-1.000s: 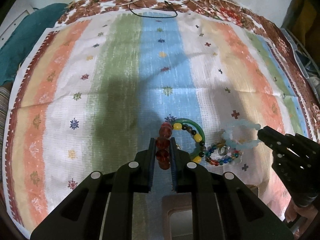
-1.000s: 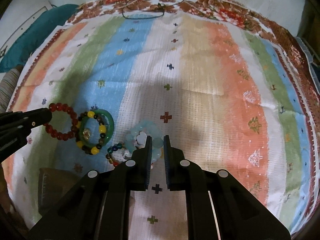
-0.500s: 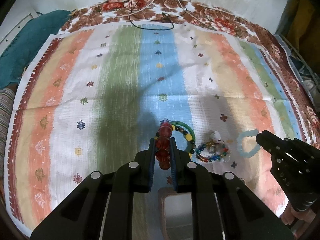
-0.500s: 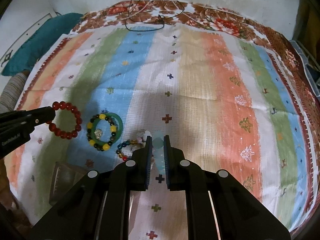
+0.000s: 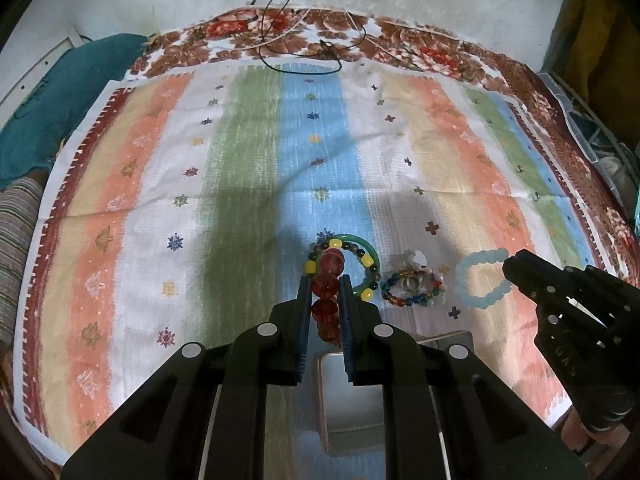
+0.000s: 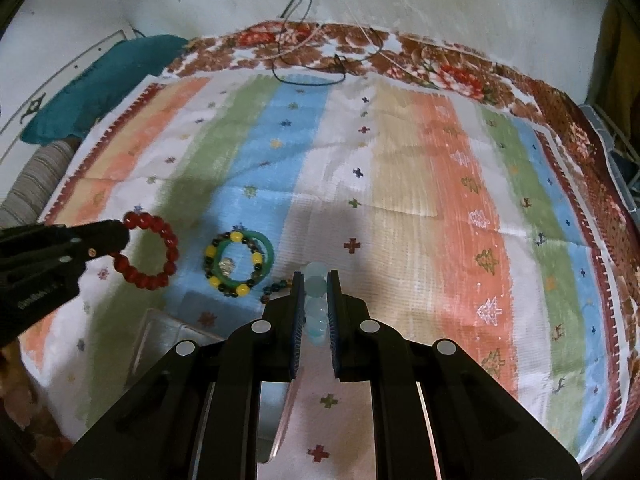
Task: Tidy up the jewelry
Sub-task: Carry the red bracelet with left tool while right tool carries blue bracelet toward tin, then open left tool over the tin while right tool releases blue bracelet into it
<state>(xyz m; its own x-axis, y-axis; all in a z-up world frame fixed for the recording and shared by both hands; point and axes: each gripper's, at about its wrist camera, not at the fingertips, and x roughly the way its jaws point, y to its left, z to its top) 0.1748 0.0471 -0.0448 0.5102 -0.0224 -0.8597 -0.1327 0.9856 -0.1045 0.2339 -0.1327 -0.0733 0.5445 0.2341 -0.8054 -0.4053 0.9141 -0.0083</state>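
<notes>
Red bracelet (image 5: 329, 296) clamped in left jaws, pale bracelet (image 6: 315, 304) in right; box (image 5: 352, 400) just below both, nearer left gripper (image 5: 325, 312).

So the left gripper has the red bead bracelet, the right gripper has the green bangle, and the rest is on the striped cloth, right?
Not quite. The right gripper is shut on the pale blue bead bracelet, not the green bangle, which lies on the striped cloth, as the right wrist view shows. The left gripper does hold the red bead bracelet.
</notes>
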